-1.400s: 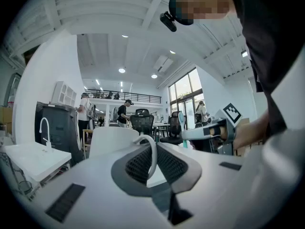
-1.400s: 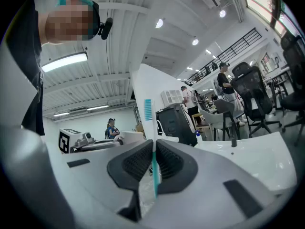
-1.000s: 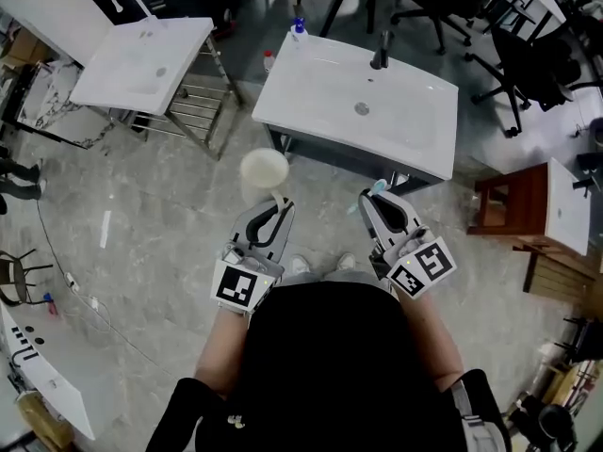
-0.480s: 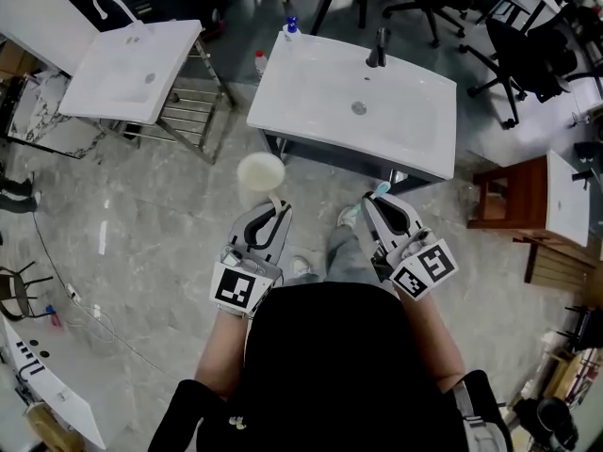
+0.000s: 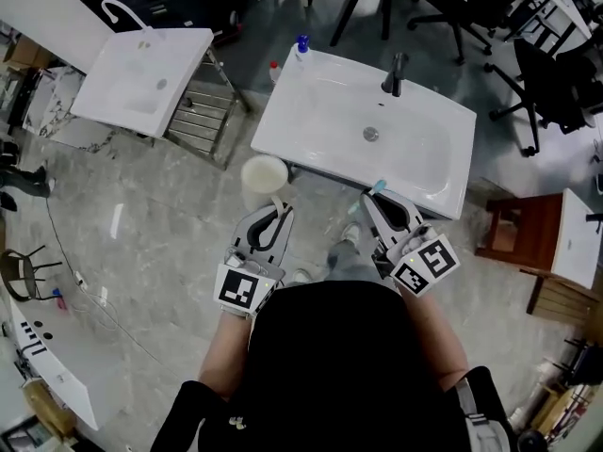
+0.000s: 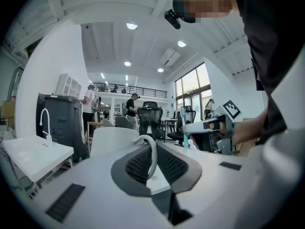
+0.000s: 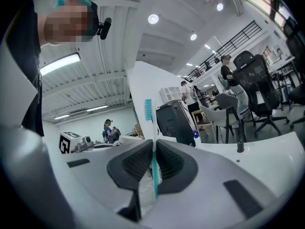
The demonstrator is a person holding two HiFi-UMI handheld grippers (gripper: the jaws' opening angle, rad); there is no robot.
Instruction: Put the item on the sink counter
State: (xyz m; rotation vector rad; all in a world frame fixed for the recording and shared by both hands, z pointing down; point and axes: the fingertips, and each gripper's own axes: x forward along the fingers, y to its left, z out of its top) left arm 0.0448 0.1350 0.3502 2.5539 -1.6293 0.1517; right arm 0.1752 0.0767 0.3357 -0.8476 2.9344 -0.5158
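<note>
- The left gripper (image 5: 279,206) has its jaws closed on the looped handle of a white cup (image 5: 264,172), held just short of the sink tabletop (image 5: 325,130).
- The right gripper (image 5: 373,200) has its jaws clamped on a teal toothbrush (image 7: 148,112), bristles up.
- The toothbrush's lower handle is hidden between the pads.

In the head view we note a second white basin (image 5: 141,78) with a curved tap (image 5: 118,9) at upper left, resting on a metal rack (image 5: 200,125). Black office chairs (image 5: 556,81) stand at upper right. A brown wooden stool (image 5: 516,232) sits at right. A thin cable (image 5: 80,281) trails across the grey marbled floor (image 5: 160,234).
</note>
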